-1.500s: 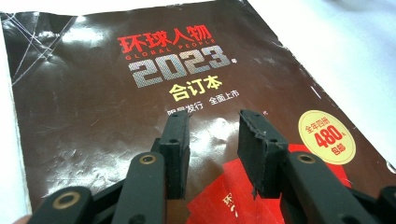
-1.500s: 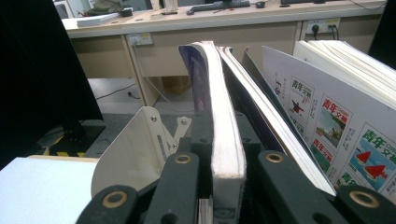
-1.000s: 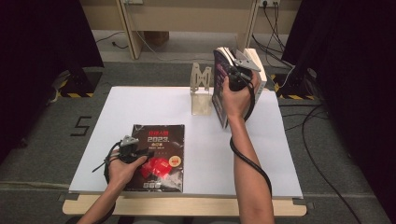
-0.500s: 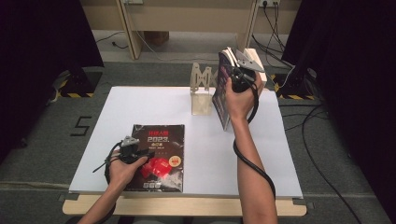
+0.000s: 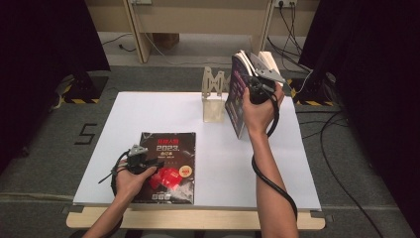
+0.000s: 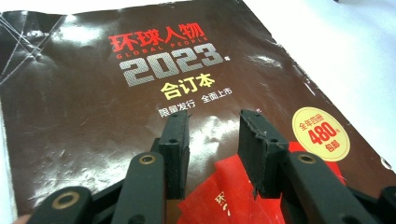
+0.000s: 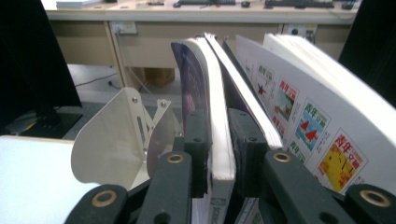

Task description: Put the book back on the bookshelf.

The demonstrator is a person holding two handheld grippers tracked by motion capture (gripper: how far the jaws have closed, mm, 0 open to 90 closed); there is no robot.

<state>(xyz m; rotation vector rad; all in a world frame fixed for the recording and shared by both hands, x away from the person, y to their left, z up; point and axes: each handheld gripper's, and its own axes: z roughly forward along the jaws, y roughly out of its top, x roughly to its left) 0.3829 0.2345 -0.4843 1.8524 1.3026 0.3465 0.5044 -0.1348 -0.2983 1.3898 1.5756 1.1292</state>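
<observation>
A dark magazine (image 5: pixel 168 166) with "2023" on its cover (image 6: pixel 140 93) lies flat at the table's front left. My left gripper (image 5: pixel 147 162) (image 6: pixel 212 126) rests over its lower cover, open, with nothing between the jaws. At the back right a purple-covered book (image 5: pixel 236 94) (image 7: pixel 215 93) stands upright. My right gripper (image 5: pixel 249 91) (image 7: pixel 218 119) has one pad on each side of it. Those jaws have just been opening a little, and the pads still look pressed against the book.
A pale bookend (image 5: pixel 214 96) (image 7: pixel 116 140) stands left of the purple book. More books and magazines (image 7: pixel 317 121) lean to its right. The white tabletop (image 5: pixel 163 114) ends just behind them. Cables trail on the floor beyond.
My right hand and the purple book have shifted slightly right, away from the bookend. The left hand has stayed put on the magazine.
</observation>
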